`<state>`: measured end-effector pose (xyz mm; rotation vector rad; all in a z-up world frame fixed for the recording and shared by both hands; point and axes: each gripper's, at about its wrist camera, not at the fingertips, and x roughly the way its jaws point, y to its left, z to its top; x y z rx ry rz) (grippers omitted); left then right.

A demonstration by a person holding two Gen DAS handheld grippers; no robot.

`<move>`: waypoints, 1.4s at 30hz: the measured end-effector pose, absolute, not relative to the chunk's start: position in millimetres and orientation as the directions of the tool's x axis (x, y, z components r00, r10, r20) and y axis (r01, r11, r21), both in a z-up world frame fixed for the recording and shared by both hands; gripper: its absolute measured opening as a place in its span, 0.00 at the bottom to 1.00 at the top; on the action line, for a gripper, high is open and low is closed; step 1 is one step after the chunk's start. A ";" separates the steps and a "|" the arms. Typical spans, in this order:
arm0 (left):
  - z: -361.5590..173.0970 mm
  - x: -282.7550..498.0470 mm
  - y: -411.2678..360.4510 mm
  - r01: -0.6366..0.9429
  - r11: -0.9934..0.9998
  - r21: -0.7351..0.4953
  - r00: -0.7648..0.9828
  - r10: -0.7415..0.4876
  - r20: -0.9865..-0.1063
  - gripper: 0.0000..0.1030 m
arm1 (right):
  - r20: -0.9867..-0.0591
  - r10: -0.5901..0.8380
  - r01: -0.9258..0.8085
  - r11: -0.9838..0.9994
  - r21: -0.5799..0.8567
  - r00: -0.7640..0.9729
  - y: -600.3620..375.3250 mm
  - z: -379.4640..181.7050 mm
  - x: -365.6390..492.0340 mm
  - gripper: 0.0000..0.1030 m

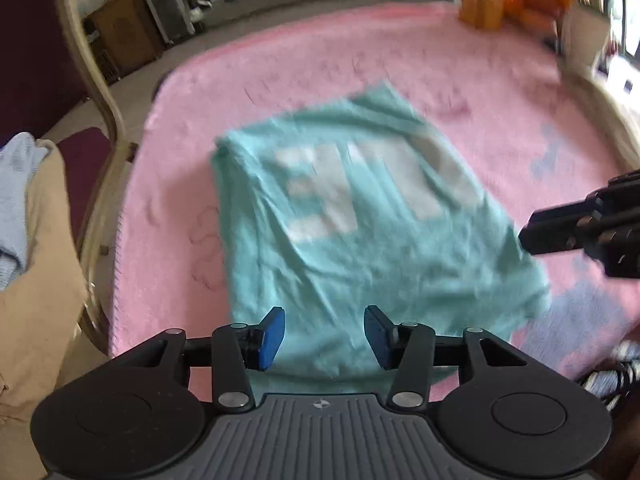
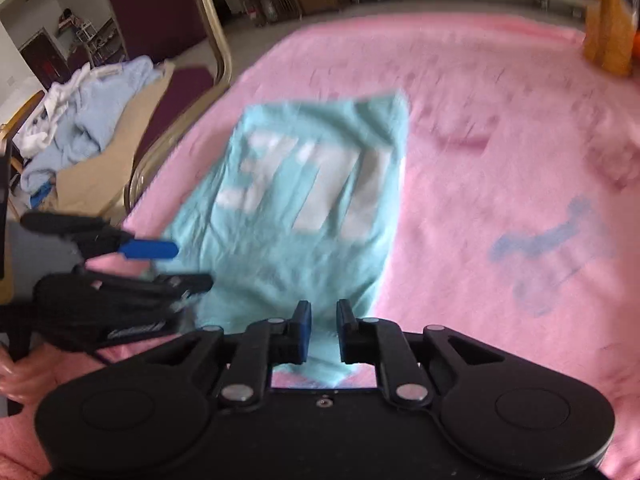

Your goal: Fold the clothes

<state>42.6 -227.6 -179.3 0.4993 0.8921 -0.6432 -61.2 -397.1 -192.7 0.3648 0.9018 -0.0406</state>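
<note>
Pink fleece blanket [image 1: 400, 60] covers the work surface, with a chair frame [image 1: 100, 92] to its left side carrying a heap of light blue and beige laundry [image 2: 92, 120], and orange objects [image 1: 484, 0] at the far edge. Both views are motion-blurred, so fine detail is limited. The teal T-shirt [image 1: 360, 248] lies flat near the middle of the blanket, already folded into a rough rectangle with a white block print facing up; its nearest hem sits directly under both grippers. The left gripper [image 1: 324, 338] is held over the near edge of the shirt with its blue pads [image 1: 272, 338] spread wide and nothing between them. The right gripper [image 2: 323, 332] is positioned over the near right corner of the shirt; its pads stand a narrow gap apart with teal cloth visible through that gap, but whether they pinch the fabric cannot be determined from these views. Handling assessment: the shirt appears to be a light, thin knit, fully limp, with no stiffness to hold a shape, and it is likely to drag and cling slightly on the fleece. It is not fragile. Recommended hold points are the two near corners or the near hem, taking all stacked layers together so the lower layers do not slide out and undo the fold.
</note>
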 end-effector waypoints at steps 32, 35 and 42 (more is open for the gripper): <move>-203.4 202.3 -263.9 0.438 0.891 -0.122 0.449 -0.334 -0.828 0.40 | -0.618 0.232 0.285 0.730 0.621 0.751 -526.6 -256.5 83.1 0.23; -202.1 196.4 -268.7 0.458 0.885 -0.084 0.478 -0.325 -0.816 0.28 | -0.617 0.203 0.293 0.741 0.604 0.760 -522.6 -258.8 82.0 0.05; -200.5 192.7 -275.8 0.450 0.893 -0.005 0.555 -0.285 -0.781 0.24 | -0.567 0.106 0.233 0.839 0.493 0.817 -505.5 -231.2 77.2 0.05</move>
